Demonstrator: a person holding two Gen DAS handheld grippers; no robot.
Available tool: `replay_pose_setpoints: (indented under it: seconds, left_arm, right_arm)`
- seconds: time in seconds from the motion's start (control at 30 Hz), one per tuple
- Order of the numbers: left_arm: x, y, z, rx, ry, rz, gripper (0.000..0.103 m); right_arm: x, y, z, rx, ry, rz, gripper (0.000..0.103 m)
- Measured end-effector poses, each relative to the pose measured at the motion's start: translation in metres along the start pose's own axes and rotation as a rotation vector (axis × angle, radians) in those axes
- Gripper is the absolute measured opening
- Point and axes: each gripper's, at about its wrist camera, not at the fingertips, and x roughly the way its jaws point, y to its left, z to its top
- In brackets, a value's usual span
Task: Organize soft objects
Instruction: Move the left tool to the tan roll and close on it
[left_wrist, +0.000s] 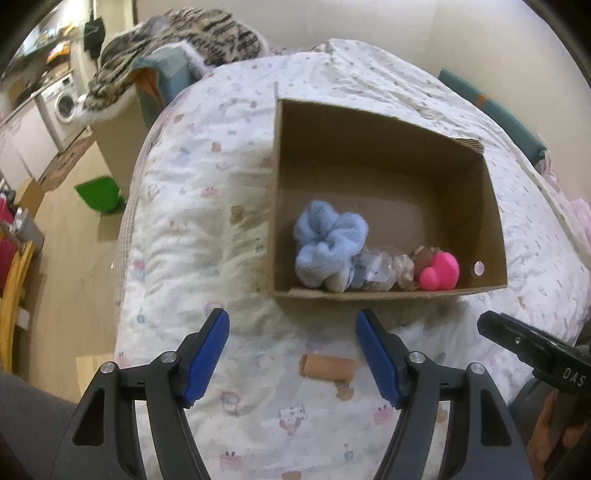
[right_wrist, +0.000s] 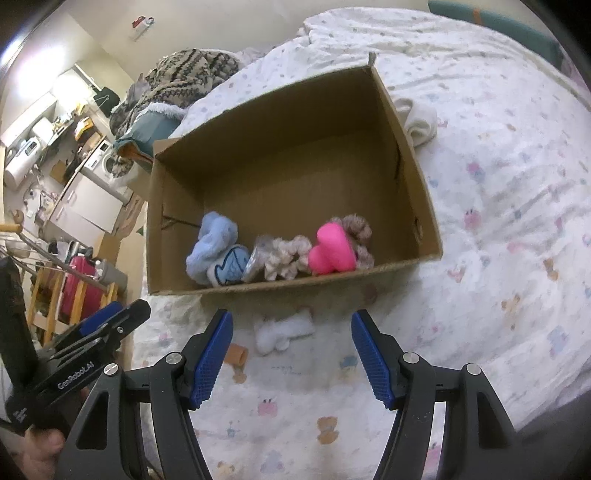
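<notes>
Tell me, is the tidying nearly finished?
Partly. Done: the box already holds a blue scrunchie, beige scrunchies and a pink toy. In hand: nothing; the left tongs and right tongs are both open and empty. Left: a white fluffy thing and a small brown tube lie on the quilt outside the box.

This is a small home, a one-room flat where sleeping and household areas share one space. A bed covered by a white quilt (right_wrist: 498, 177) printed with cartoon animals fills the foreground, with a striped fleece blanket (left_wrist: 184, 33) heaped at its far end. Past the wooden floor (left_wrist: 70, 236) stand a front-loading washing machine (left_wrist: 62, 103), white cabinets (right_wrist: 85, 206) and a cluttered counter.
</notes>
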Motion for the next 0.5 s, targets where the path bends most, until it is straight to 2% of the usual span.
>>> replay_pose_setpoints:
  seconds: [0.13, 0.27, 0.4, 0.5]
  left_arm:
    - [0.013, 0.014, -0.009, -0.102, 0.068, -0.022, 0.068]
    - [0.037, 0.023, -0.022, -0.209, 0.187, -0.078, 0.067]
    - [0.063, 0.017, -0.031, -0.236, 0.289, -0.136, 0.049]
    - [0.080, 0.004, -0.033, -0.220, 0.333, -0.164, 0.045]
  right_arm:
    - [0.006, 0.000, -0.003, 0.014, 0.024, -0.001, 0.070]
    - [0.014, -0.002, -0.002, 0.033, 0.043, -0.002, 0.070]
    - [0.020, -0.005, -0.001, 0.054, 0.062, 0.001, 0.070]
    - [0.022, -0.008, 0.001, 0.067, 0.065, 0.002, 0.070]
